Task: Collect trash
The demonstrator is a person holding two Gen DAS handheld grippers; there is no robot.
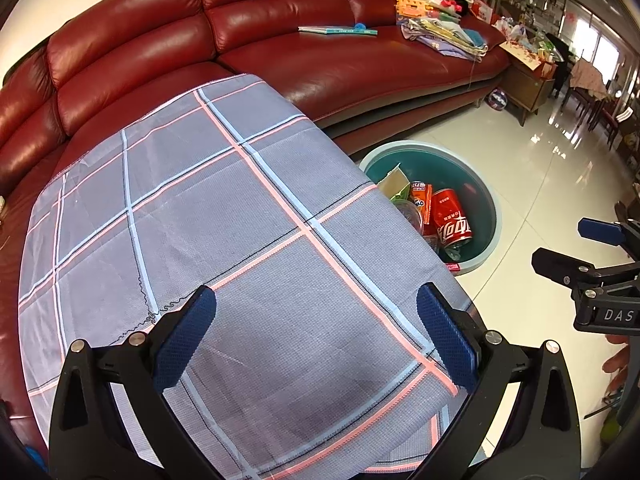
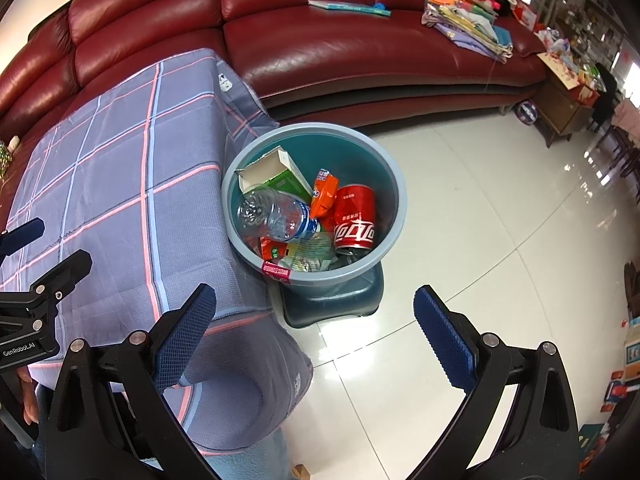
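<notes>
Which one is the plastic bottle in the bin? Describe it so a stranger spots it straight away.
Find the round teal bin on the white floor tiles beside the table draped in a grey checked cloth. Inside, on the side nearest the table, the plastic bottle lies on its side over the other trash. It alone is see-through, unlike the red can and the green carton.

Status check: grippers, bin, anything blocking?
Left gripper and right gripper open, empty. Bin holds can, bottle, carton. Tablecloth bare. Nothing blocking.
</notes>
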